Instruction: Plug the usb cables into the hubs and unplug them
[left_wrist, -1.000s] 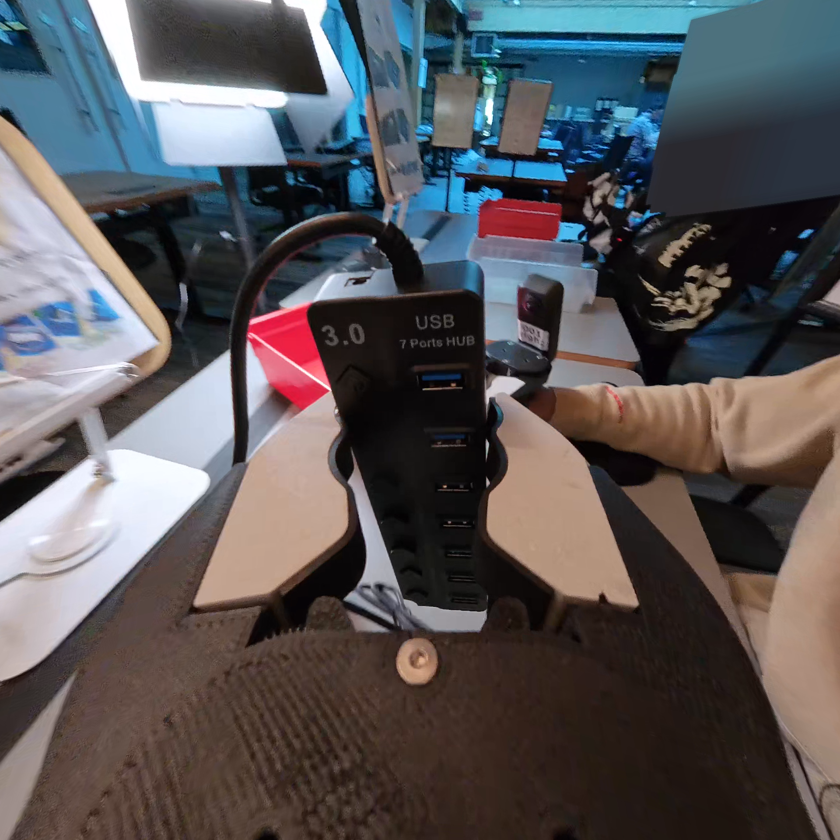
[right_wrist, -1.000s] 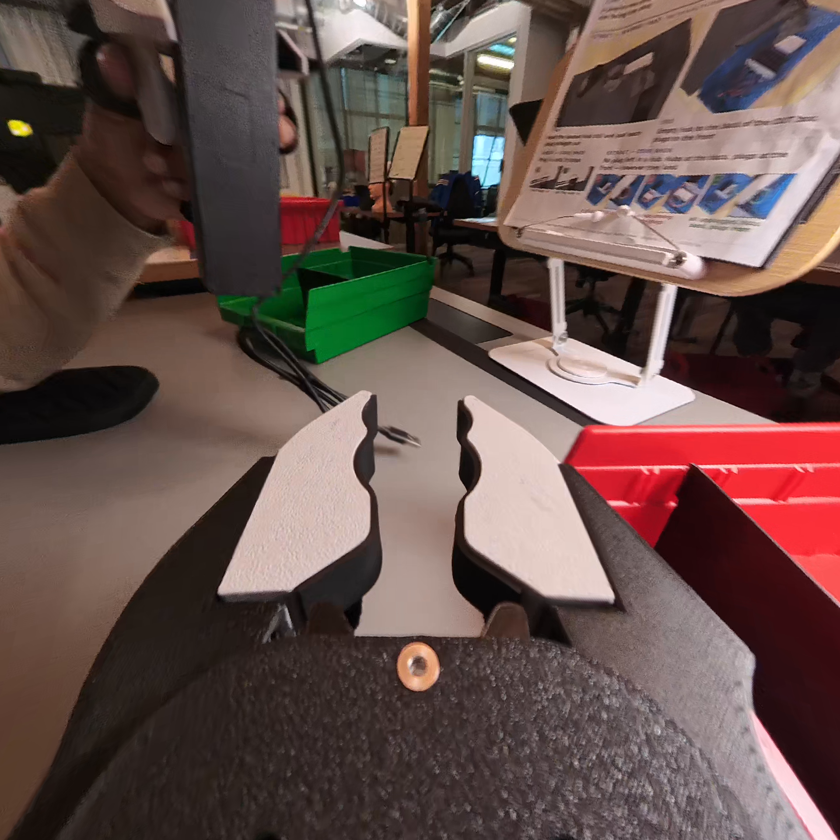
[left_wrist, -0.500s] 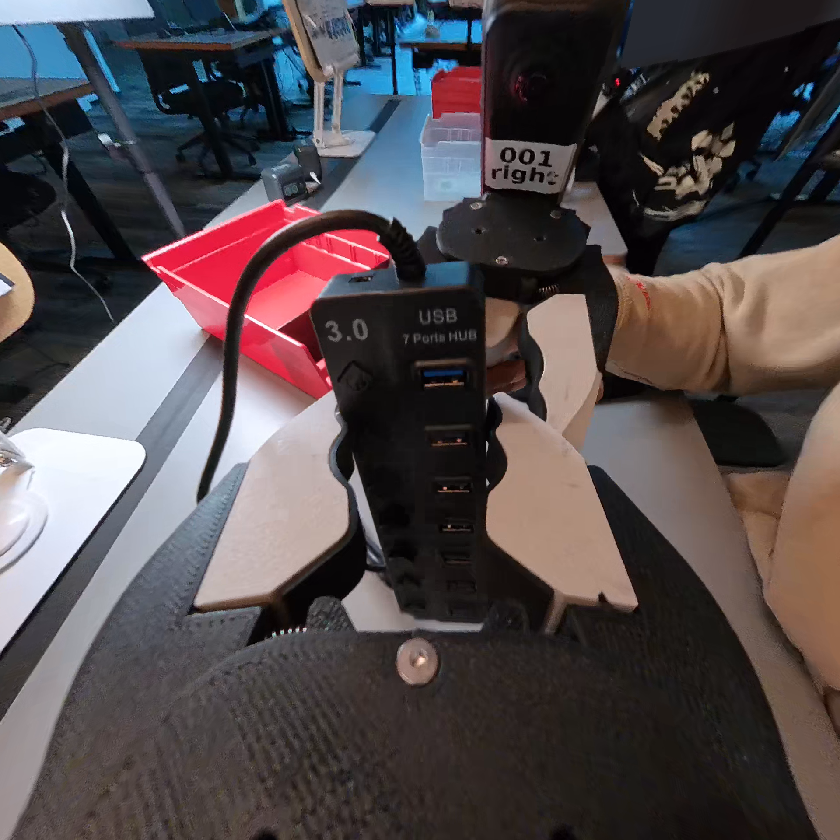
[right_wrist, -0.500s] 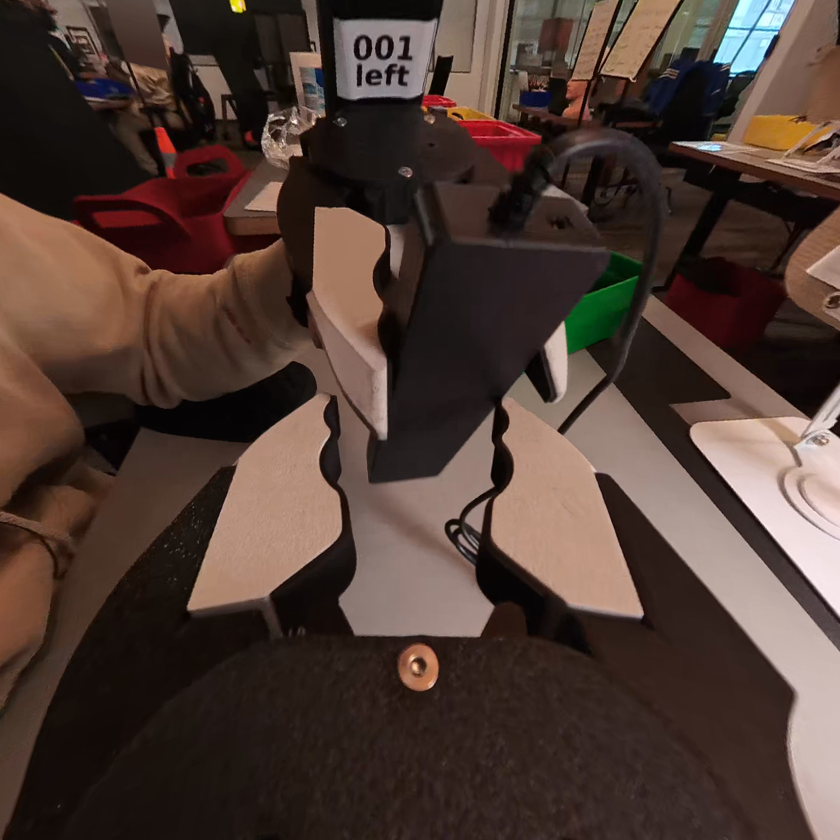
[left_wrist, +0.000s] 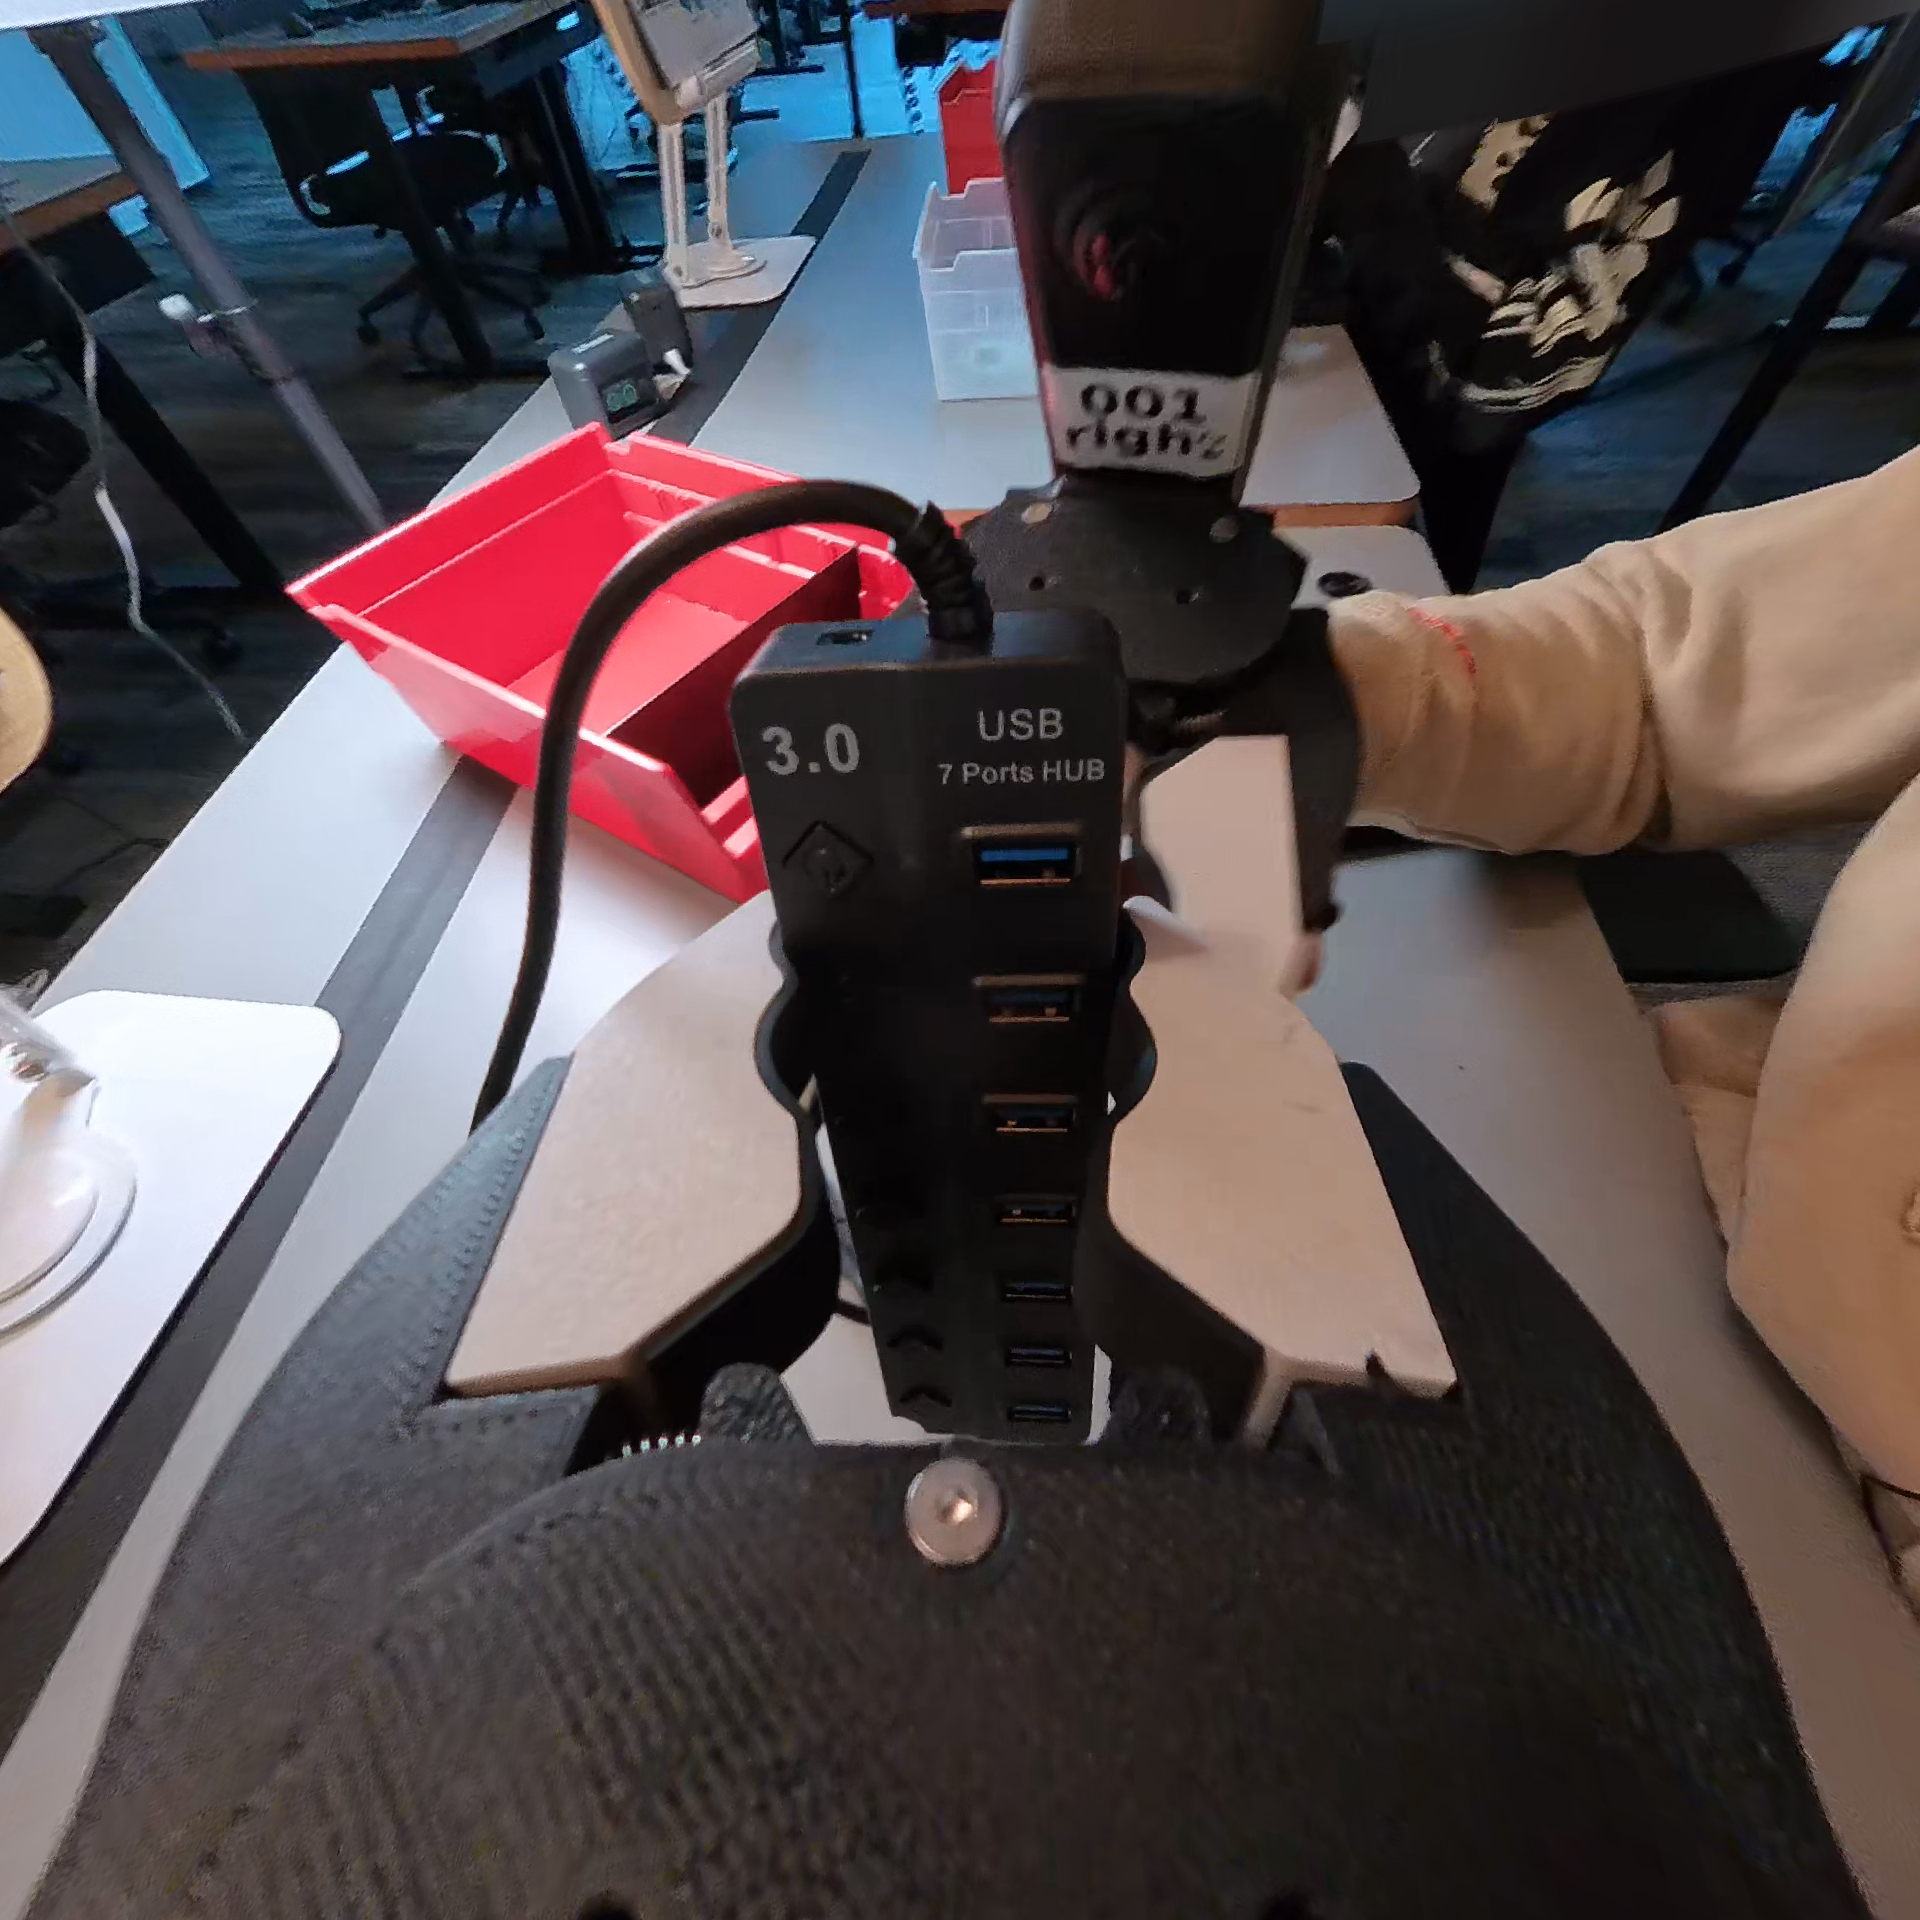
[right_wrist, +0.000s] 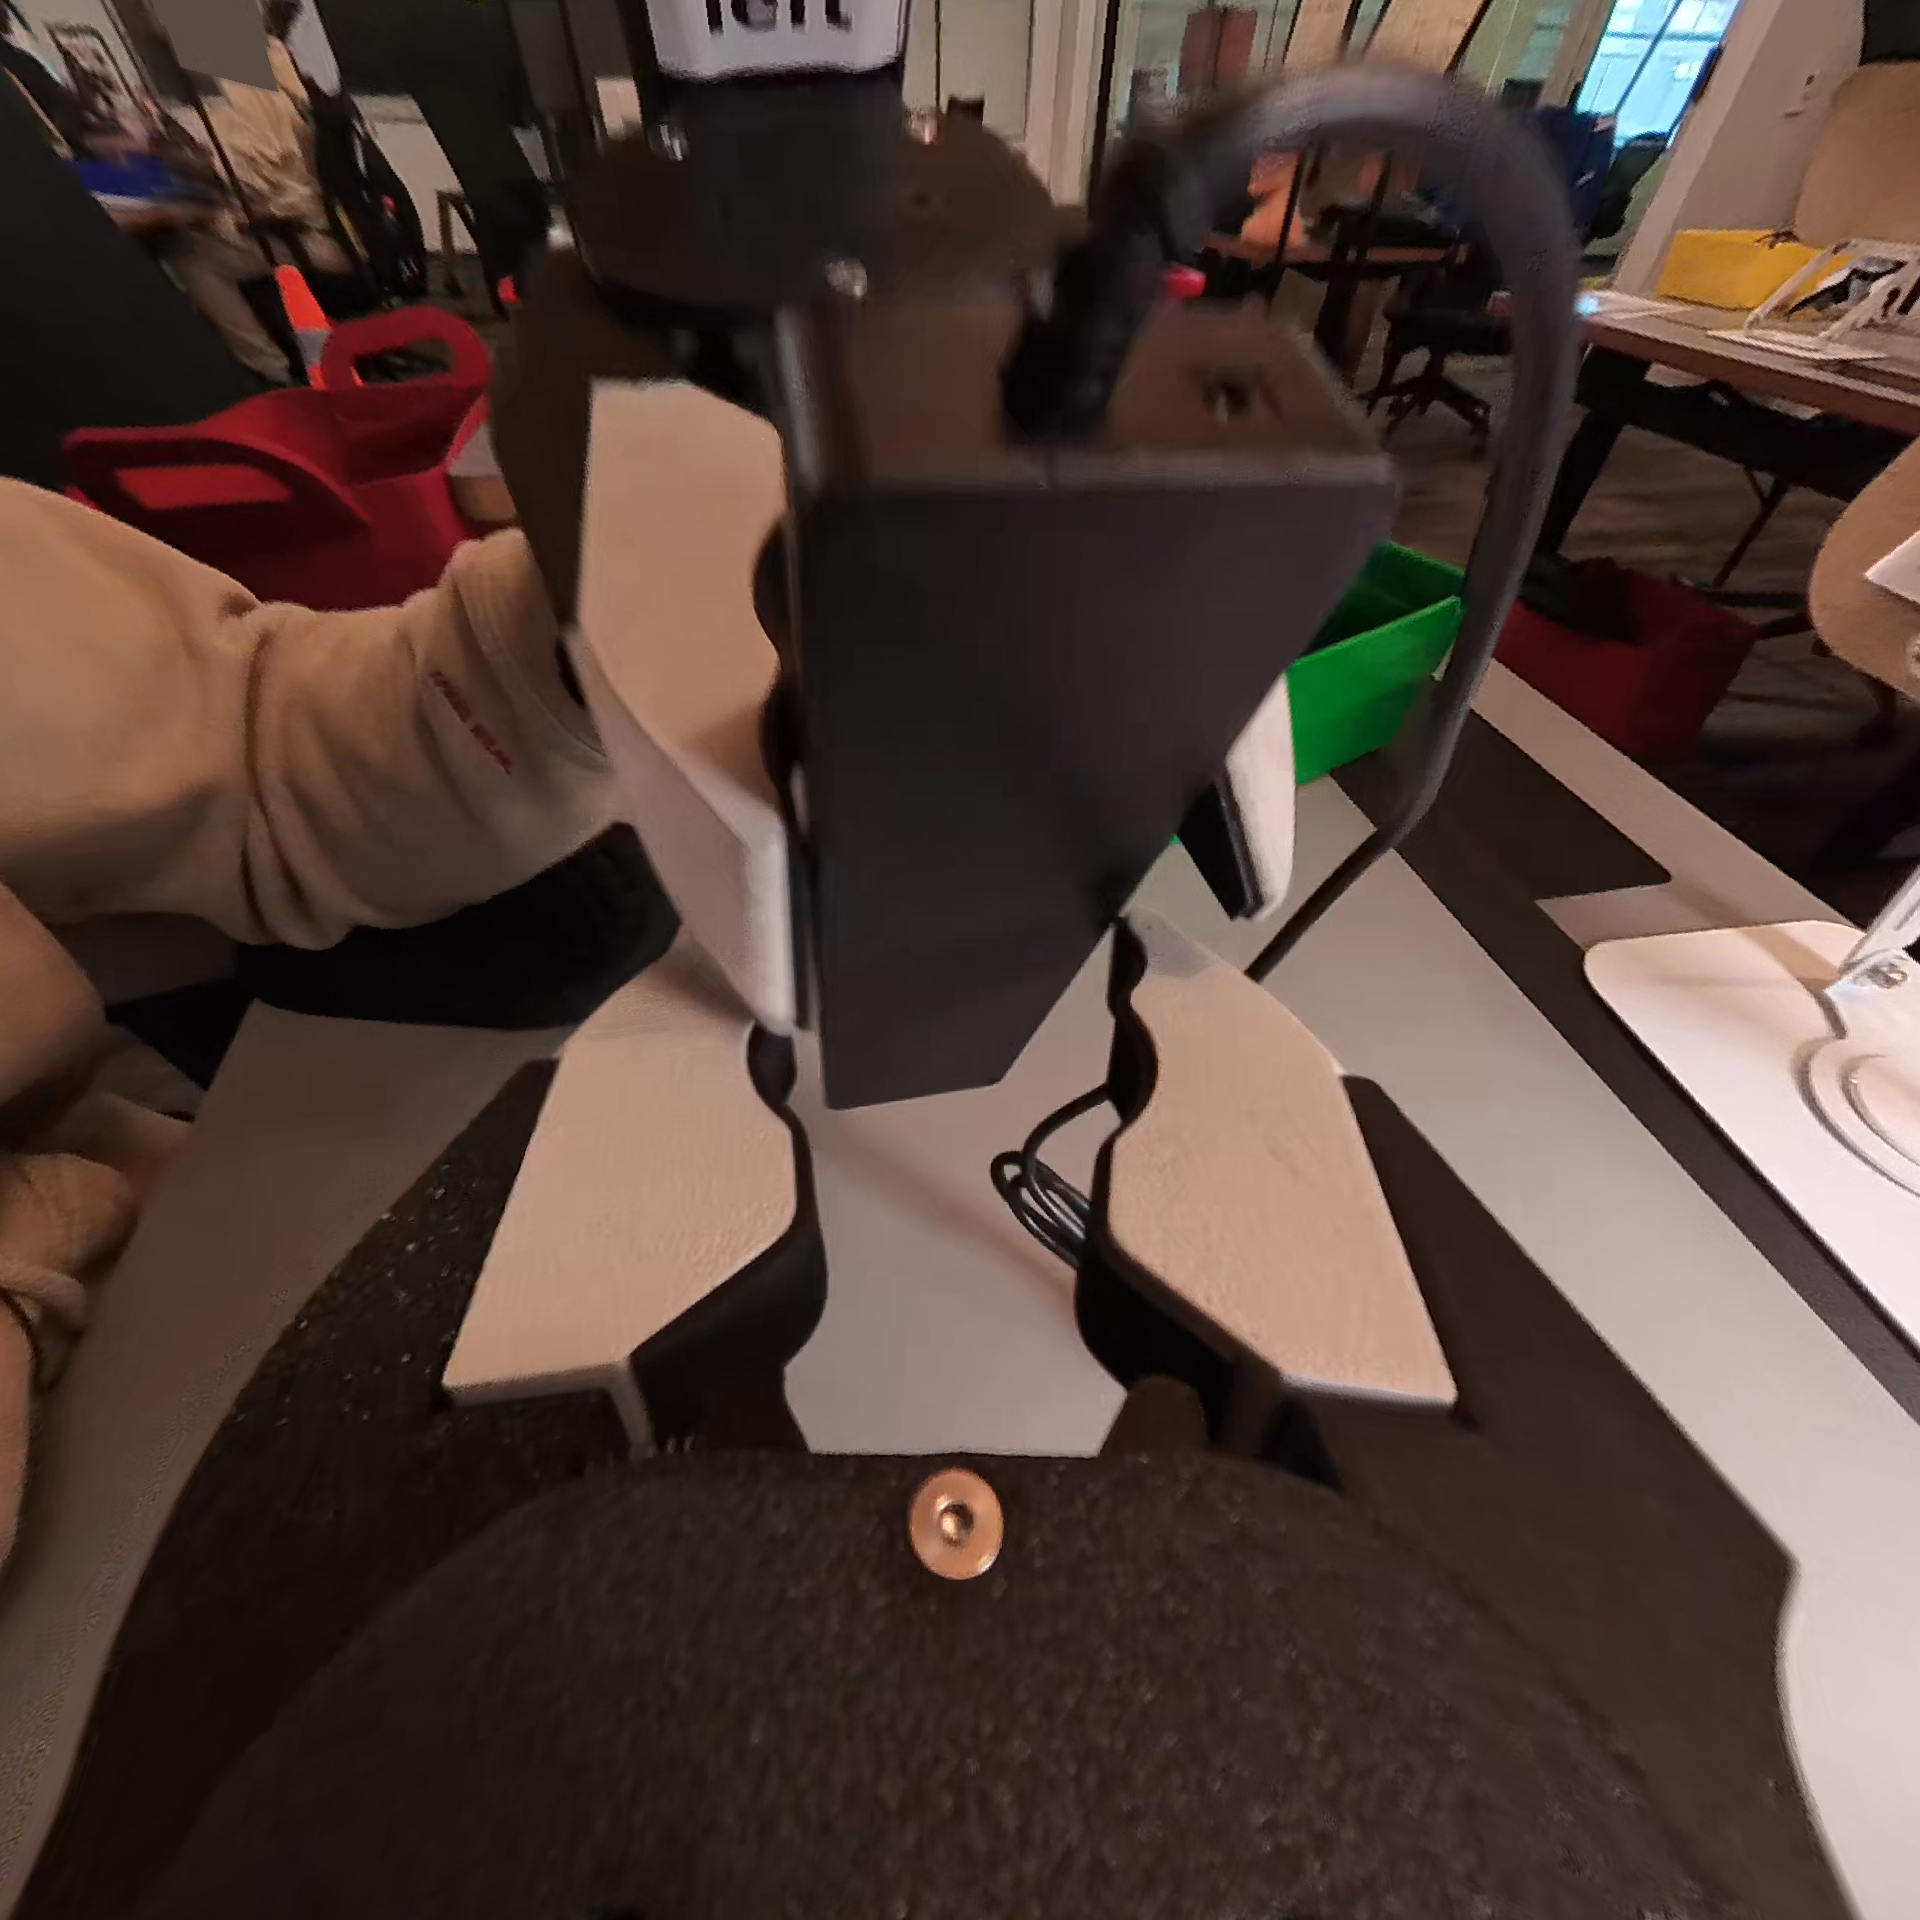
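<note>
My left gripper (left_wrist: 956, 945) is shut on a black seven-port USB hub (left_wrist: 935, 1039), held upright above the grey table with its ports facing my camera. All its ports look empty. The hub's thick black cable (left_wrist: 582, 727) arcs off its top. My right gripper (right_wrist: 956, 997) is open and empty, its fingers just below the hub's plain back (right_wrist: 1039, 779). It shows behind the hub in the left wrist view (left_wrist: 1226, 935). A thin black USB cable (right_wrist: 1039, 1205) lies coiled on the table between my right fingers; its plug is hidden.
A red bin (left_wrist: 582, 634) stands on the table left of the hub. A green bin (right_wrist: 1371, 675) sits behind the hub. A white stand base (right_wrist: 1766, 1039) lies at the table's right. A beige sleeve (left_wrist: 1610, 675) reaches in. A clear box (left_wrist: 966, 301) stands farther back.
My right gripper has opened wider and come up close behind the hub. My left gripper has tilted down toward the table, still holding the hub.
</note>
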